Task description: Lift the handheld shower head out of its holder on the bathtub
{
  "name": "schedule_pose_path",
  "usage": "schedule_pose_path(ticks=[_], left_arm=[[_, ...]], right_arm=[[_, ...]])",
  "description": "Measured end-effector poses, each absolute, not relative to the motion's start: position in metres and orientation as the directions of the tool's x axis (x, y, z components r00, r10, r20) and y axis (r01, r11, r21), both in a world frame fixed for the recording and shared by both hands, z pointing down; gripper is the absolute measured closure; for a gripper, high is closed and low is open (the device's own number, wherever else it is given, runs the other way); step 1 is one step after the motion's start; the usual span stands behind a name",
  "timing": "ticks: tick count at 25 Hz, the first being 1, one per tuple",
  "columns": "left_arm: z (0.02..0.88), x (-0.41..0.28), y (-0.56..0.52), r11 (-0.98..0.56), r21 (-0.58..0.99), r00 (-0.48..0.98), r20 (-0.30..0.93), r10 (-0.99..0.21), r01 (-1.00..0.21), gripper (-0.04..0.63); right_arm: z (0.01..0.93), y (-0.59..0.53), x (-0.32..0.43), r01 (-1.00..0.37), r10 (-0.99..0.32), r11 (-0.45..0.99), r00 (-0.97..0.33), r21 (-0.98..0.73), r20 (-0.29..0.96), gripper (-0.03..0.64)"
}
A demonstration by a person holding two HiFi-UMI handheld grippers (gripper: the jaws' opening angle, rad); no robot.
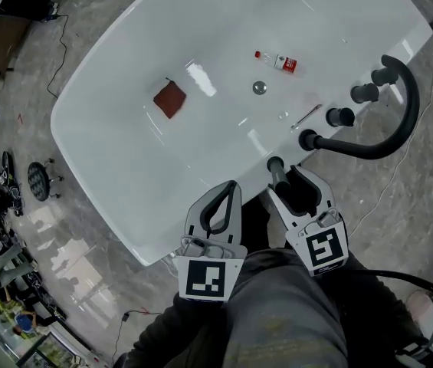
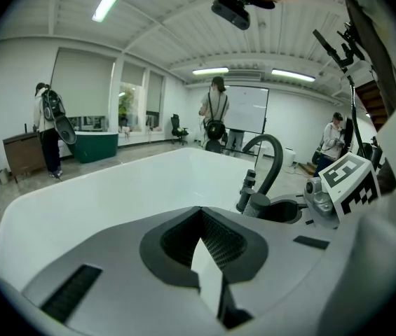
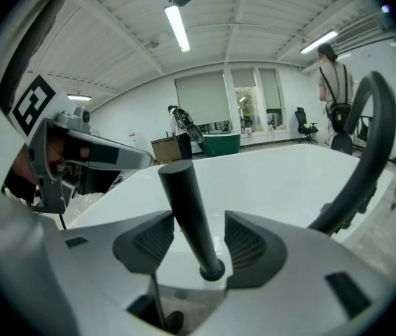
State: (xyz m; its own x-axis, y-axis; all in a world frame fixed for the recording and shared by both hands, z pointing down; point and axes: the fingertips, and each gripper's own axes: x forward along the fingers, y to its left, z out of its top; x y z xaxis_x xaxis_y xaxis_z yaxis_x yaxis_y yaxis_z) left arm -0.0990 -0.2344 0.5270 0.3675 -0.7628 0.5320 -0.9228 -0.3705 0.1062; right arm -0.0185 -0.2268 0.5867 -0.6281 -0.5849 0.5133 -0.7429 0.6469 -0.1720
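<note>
The job is just at the start: getting ready to grab. The shower head (image 1: 277,169) is a black stick. It stands up in its holder (image 3: 212,270) on the edge of the bathtub (image 1: 109,129), a bit right of the middle and low in the head view. The right gripper (image 1: 287,181) has its fingers (image 3: 254,240) spread wide, one on each side of the stick. They do not press on it yet. The left gripper (image 1: 231,186) is just beside it, lower in the frame, over the tub's edge. Its fingers (image 2: 212,240) are pressed together with nothing between them.

I think the next move is to close the right fingers on the stick, tight and straight. Then pull it up along its own line so it slides out of the holder. A pull to the side could jam it. The stick looks smooth, so a weak grip might slip.

The tub is white, shiny and big. Inside lie a red square (image 1: 169,99), a small bottle (image 1: 277,60) and the drain (image 1: 259,87). A bent black pipe (image 1: 404,117) and black knobs (image 1: 365,93) sit at the right. The floor (image 1: 86,282) is grey stone. The room is big and bright, with people standing far back.
</note>
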Motion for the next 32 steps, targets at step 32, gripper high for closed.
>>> schedule_pose_path(ticks=[32], left_arm=[[0.537,-0.112,-0.249,-0.346,0.122,0.353,0.555,-0.753,-0.93,0.592]], right_arm=[[0.599,-0.238,-0.033,-0.714,-0.555,0.693,-0.617,-0.099,0.558,0.472]])
